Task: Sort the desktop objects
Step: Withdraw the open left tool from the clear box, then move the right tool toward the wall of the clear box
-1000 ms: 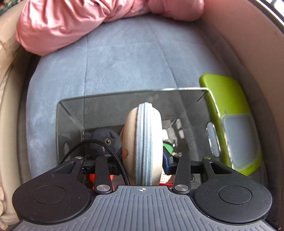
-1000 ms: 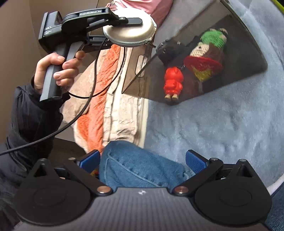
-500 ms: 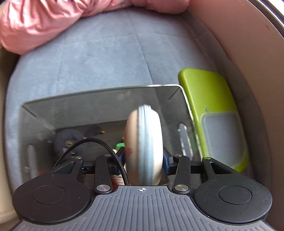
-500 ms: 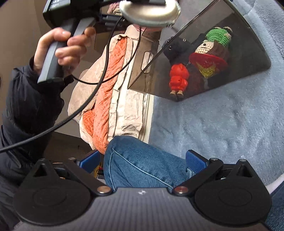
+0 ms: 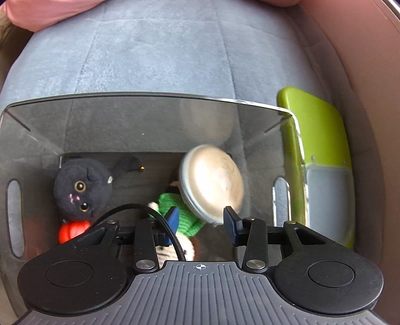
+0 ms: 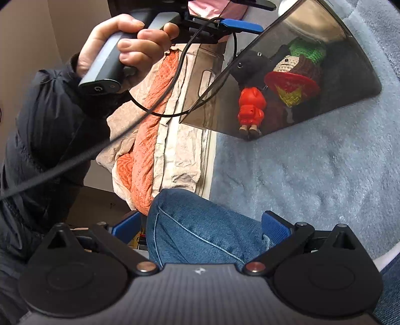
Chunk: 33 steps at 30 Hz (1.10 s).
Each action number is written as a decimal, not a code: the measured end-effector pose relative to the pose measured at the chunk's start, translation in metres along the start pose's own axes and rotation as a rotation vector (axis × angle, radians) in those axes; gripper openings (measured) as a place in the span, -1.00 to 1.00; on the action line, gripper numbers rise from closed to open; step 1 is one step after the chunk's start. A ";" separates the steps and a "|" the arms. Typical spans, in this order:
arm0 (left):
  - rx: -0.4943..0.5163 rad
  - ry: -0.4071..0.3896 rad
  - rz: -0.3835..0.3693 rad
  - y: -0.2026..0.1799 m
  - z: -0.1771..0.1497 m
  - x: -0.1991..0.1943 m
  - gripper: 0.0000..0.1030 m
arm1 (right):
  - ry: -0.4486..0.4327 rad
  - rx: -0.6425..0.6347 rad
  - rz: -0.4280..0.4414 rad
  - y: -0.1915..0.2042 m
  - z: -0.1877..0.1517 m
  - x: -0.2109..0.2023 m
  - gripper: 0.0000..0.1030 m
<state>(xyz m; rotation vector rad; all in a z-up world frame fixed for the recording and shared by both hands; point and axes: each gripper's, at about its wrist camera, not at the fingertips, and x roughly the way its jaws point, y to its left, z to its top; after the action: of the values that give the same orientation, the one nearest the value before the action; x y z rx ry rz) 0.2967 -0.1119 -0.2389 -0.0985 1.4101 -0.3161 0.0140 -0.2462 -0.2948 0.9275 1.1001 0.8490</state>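
Note:
A round beige zip pouch [image 5: 212, 182] lies tilted and blurred inside the smoky clear bin [image 5: 150, 96], flat face up, resting on a green-hatted crochet doll [image 5: 180, 212]. My left gripper [image 5: 201, 220] hangs over the bin pointing down. Its jaws are closing, the pads stand apart, and only the pouch's lower rim sits near the gap. A black plush [image 5: 80, 187] and a red figure [image 5: 72, 230] also lie in the bin. In the right wrist view my right gripper [image 6: 200, 225] is open over a denim knee [image 6: 200, 237], and a hand [image 6: 125, 47] holds the left gripper.
A lime green case [image 5: 317, 130] stands against the bin's right side. The bin sits on a grey-blue plush cushion [image 5: 175, 50], with pink fabric [image 5: 50, 10] at its far edge. An orange and beige towel [image 6: 150, 140] hangs off the cushion's left side.
The pouch stood edge-on, clamped between the left pads; now it is out of the grip and tipped over in the bin. The left gripper has sunk toward the bin. The right gripper stayed put.

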 end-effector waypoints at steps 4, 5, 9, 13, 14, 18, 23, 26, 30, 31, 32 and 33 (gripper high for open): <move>-0.001 -0.013 0.020 0.007 0.001 0.000 -0.18 | 0.007 0.026 0.018 -0.004 0.001 0.001 1.00; -0.006 -0.013 0.017 0.010 0.000 0.000 -0.18 | 0.006 0.032 0.022 -0.005 0.002 0.000 1.00; -0.025 -0.003 -0.091 0.021 -0.001 -0.007 -0.20 | 0.006 0.053 0.031 -0.008 0.002 0.000 1.00; -0.015 0.020 -0.290 0.034 -0.006 -0.032 -0.06 | 0.012 0.069 0.024 -0.010 0.003 0.001 1.00; -0.001 0.016 -0.302 0.037 -0.009 -0.042 -0.05 | 0.013 0.074 0.023 -0.011 0.003 0.002 1.00; 0.029 -0.029 -0.370 0.051 -0.027 -0.097 0.00 | 0.016 0.107 0.017 -0.016 0.005 0.004 1.00; 0.036 -0.152 -0.453 0.081 -0.072 -0.180 0.44 | 0.025 0.140 -0.014 -0.021 0.006 0.008 1.00; 0.090 -0.100 -0.274 0.094 -0.107 -0.206 0.77 | 0.031 0.152 -0.049 -0.022 0.006 0.010 1.00; 0.205 0.112 0.021 0.109 -0.155 -0.196 0.81 | 0.041 0.151 -0.112 -0.022 0.005 0.015 1.00; 0.237 0.158 0.067 0.112 -0.168 -0.192 0.81 | 0.045 0.149 -0.131 -0.022 0.005 0.017 1.00; 0.270 0.197 0.105 0.114 -0.181 -0.189 0.81 | 0.049 0.148 -0.152 -0.022 0.005 0.019 1.00; 0.305 0.224 0.121 0.116 -0.194 -0.189 0.81 | 0.054 0.146 -0.172 -0.022 0.005 0.020 1.00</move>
<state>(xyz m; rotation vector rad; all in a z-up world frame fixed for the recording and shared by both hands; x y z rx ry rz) 0.1010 0.0735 -0.1204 0.2794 1.5649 -0.4480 0.0260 -0.2367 -0.3209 0.9195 1.2831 0.6624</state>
